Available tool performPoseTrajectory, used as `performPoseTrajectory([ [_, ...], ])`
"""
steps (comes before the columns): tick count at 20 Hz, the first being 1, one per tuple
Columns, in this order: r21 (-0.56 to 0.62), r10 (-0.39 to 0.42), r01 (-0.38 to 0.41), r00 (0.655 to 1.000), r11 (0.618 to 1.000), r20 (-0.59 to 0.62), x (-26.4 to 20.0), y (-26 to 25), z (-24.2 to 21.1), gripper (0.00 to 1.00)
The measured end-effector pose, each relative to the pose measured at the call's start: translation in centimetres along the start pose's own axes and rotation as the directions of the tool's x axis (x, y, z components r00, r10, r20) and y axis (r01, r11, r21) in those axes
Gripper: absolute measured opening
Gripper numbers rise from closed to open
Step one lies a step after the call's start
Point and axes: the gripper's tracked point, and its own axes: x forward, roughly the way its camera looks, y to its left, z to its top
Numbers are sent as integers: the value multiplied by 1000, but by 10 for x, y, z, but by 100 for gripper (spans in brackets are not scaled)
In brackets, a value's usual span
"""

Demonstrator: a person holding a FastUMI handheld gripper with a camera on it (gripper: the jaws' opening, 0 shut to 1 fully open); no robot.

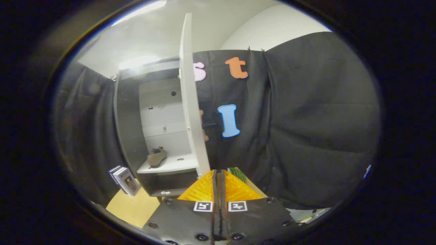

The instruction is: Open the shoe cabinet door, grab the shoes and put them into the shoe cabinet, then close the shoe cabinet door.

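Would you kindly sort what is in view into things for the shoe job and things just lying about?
For the job: shoe cabinet, its open door, shoe on the shelf, gripper with fingers together.
Lying about: books, green striped thing.

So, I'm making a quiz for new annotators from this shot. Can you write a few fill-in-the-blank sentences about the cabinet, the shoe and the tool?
1. The shoe cabinet door stands ____.
2. The brown shoe lies on a ____ inside the cabinet.
3. The tool has its fingers ____, with nothing held between them.
4. The books lean on the floor ____ the cabinet.

Missing words: open; shelf; closed together; beside
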Motion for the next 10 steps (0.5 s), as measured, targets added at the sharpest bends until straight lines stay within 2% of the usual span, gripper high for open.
performPoseTrajectory([
  [3, -54, 33, -34, 999, 998, -16, -6, 25, -12, 2],
  [6, -77, 92, -96, 994, 992, -51, 5, 62, -28, 2],
  [10, -89, 124, -127, 992, 988, -36, 25, 96, -38, 2],
])
